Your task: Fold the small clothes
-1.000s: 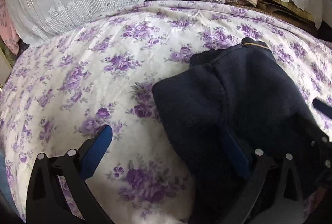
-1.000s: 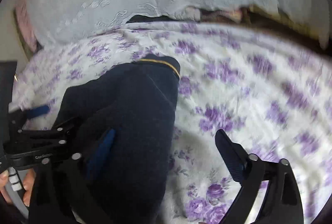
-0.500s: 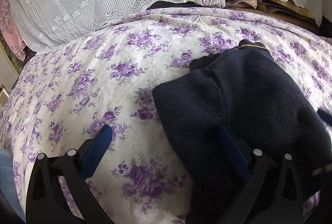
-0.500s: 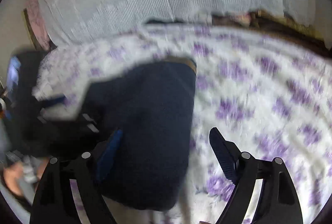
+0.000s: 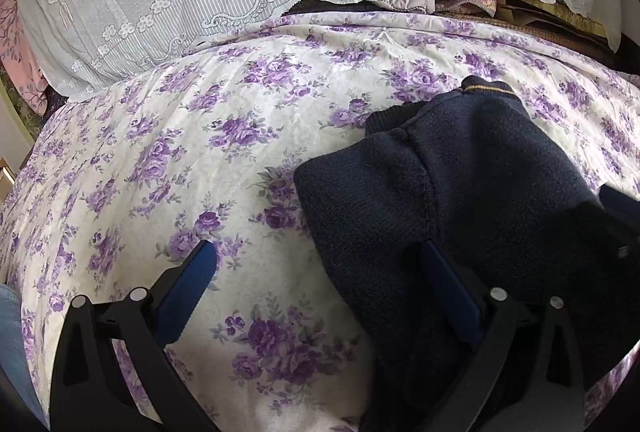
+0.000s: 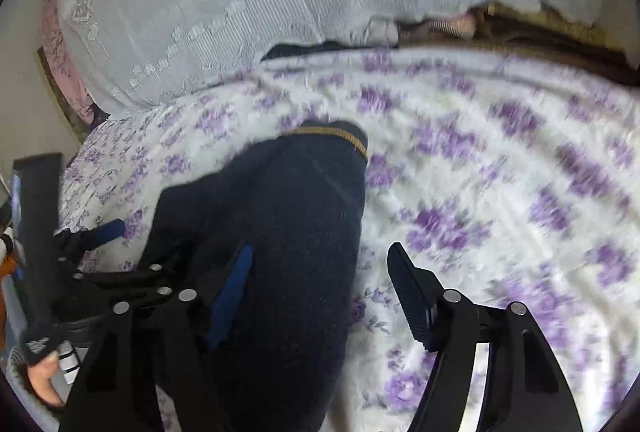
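Navy knit garment lower right on floral bedspread | left gripper spread, empty | right gripper closing over garment edge, unclamped | risk: pinching bedspread too

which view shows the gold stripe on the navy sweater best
The left wrist view: it is sharp, and the gold stripe runs along the far cuff of the navy sweater. The right wrist view shows the stripe too, nearer but blurred.

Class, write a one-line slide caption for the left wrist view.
Open left gripper straddles the edge of a navy knit garment on a purple-flowered sheet.
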A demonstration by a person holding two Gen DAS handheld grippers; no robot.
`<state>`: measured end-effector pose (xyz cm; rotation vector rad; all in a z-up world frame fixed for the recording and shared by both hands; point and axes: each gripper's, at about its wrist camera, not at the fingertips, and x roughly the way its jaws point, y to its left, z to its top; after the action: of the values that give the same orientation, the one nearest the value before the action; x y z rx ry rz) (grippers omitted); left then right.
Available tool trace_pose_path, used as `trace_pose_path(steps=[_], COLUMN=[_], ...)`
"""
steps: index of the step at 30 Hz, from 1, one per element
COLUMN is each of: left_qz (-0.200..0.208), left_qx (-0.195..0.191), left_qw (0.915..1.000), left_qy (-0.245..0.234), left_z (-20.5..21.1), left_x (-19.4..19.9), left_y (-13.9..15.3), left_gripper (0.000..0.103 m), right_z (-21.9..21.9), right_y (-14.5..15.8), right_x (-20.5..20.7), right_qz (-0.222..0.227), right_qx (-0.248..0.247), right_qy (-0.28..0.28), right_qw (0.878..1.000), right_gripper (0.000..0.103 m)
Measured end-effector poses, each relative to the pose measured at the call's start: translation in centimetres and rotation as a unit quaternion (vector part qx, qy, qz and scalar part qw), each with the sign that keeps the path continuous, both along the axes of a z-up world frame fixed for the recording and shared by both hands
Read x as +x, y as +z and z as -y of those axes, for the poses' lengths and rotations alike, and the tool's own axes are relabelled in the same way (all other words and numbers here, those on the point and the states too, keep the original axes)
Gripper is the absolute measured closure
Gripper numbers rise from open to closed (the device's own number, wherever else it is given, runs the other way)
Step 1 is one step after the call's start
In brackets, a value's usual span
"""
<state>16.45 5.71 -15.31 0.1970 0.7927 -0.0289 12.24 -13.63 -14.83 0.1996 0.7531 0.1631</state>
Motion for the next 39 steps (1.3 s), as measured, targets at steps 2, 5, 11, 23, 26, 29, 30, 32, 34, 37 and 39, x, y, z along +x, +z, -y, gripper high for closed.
trace_pose_path(steps=[2,5,11,23,26,29,30,32,34,37,39], left_qz=[0.000,0.001,-0.001,-0.016,-0.027,-0.038,-0.041,-0.038,-0.035,-0.056,-0.064], left_qx=[-0.001,0.000,-0.004,-0.035,-0.055,-0.074,-0.082,-0.098,-0.112,-0.108,-0.111], left_qw=[1.0000,1.0000,1.0000,0.9992,0.9981,0.9965,0.9958,0.9944,0.9930,0.9924,0.9916], left_qy=[-0.001,-0.001,-0.001,-0.007,-0.008,-0.002,0.000,-0.002,-0.009,-0.013,-0.014], left_z=[-0.1,0.0,-0.1,-0.8,-1.2,-1.9,-2.1,-2.5,-2.7,-2.3,-2.1], left_x=[0.0,0.0,0.1,1.0,1.3,1.3,1.2,0.8,0.5,0.8,1.1], left_y=[0.0,0.0,0.0,-0.4,-0.5,-0.2,0.1,0.9,1.5,0.3,-1.1], left_gripper=[0.004,0.004,0.004,0.004,0.004,0.004,0.004,0.004,0.004,0.004,0.004], right_z=[0.7,0.9,-0.1,-2.4,-2.3,-1.9,-1.8,-1.6,-1.4,-1.0,-0.8], right_y=[-0.6,-0.8,1.3,0.5,0.7,2.1,2.7,3.4,3.5,1.1,0.1], right_x=[0.1,0.2,1.1,11.1,10.3,8.0,6.5,4.1,1.4,-0.2,-0.8], right_qz=[-0.003,-0.005,0.008,-0.096,-0.082,-0.052,-0.035,-0.013,0.007,0.003,0.027], right_qx=[0.020,0.027,0.008,0.005,0.010,0.018,0.024,0.024,0.021,-0.002,-0.013], right_qy=[-0.006,-0.003,0.006,0.068,0.069,0.067,0.073,0.081,0.080,0.067,0.057], right_qw=[1.000,1.000,1.000,0.993,0.994,0.996,0.996,0.996,0.997,0.998,0.998], right_gripper=[0.026,0.025,0.039,0.067,0.067,0.065,0.065,0.065,0.065,0.063,0.058])
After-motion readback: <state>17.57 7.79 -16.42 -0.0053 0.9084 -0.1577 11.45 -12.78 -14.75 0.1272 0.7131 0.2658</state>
